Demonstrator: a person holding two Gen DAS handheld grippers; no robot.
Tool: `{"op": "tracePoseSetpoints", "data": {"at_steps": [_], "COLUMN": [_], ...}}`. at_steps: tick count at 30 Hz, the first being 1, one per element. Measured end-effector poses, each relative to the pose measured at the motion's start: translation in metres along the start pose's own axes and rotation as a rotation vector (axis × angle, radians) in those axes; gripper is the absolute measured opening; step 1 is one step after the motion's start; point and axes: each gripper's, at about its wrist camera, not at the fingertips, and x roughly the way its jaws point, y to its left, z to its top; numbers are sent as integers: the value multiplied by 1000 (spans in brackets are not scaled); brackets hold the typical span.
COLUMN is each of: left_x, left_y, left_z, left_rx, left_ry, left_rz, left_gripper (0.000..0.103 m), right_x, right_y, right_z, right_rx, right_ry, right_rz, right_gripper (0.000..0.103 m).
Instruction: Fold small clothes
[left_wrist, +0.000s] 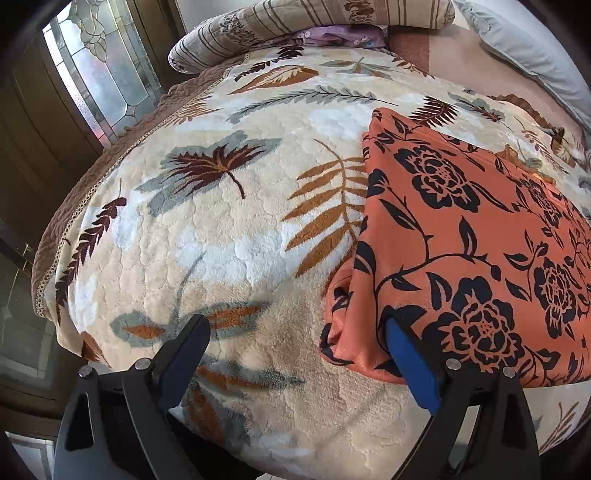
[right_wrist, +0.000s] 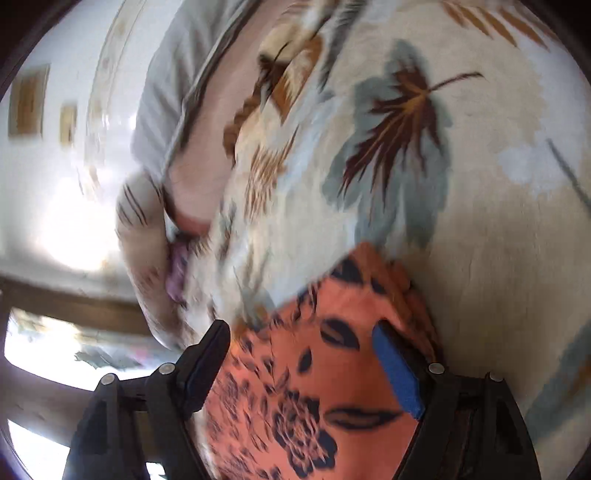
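Both hand-held grippers, left (left_wrist: 295, 332) & right (right_wrist: 301, 339), wide open over orange garment (left_wrist: 461, 240).

Daylight floods in through the stained-glass window (left_wrist: 99, 74); left view sharp, right view motion-smeared with blown-out glare, edges bowed.

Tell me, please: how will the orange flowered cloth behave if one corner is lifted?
The orange flowered cloth is probably floppy: its edge wrinkles and sags on the blanket. It looks thin and smooth, so likely light and may slip.
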Motion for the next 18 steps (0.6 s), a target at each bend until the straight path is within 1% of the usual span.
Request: {"op": "tracePoseSetpoints", "data": {"at_steps": [1,2,5,7,8,9,10,11,12,13,14,15,16,18], "left_x": [-3,-6,-15,-21,-23,-25,-28,-32,-35,-40,-43,-46,-47,-49], "left_y": [1,1,2,0,-1,-2,-2,-2,-2,-1,0,1,2,2], "left_z": [1,1,3,3,4,4,3,3,2,1,1,0,0,-2], "left_rx": [1,-3,-18,-15,-12,-11,-12,-10,-9,-10,-16,-25,-32,-38], "left_ry": [-5,-11,-31,-49,-52,-55,-60,-67,-74,-90,-100,-105,-105,-104], "left_rz": [5,7,-10,-17,-22,-28,-35,-43,-46,-47,-49,-57,-67,-90], "left_gripper": [96,96,96,96,96,96,96,96,96,96,96,96,96,96], "right_x": [-4,-7,-19,-22,-21,-18,-16,-17,-23,-32,-39,-44,-52,-67], "right_y": [-3,-1,19,31,32,30,26,24,27,39,52,61,73,83], "right_z": [1,0,-16,-28,-32,-34,-34,-35,-40,-50,-62,-72,-90,-124], "right_rx": [31,34,-55,-109,-119,-133,-143,-142,-141,-179,-237,-280,-331,-379], "right_ry": [-24,-29,-19,7,14,22,22,11,-11,-40,-49,-45,-38,-35], "right_rz": [29,39,8,22,8,-54,-135,-145,-136,-149,-149,-146,-139,-120], "right_gripper": [82,82,83,84,86,86,86,85,85,86,86,86,86,86]}}
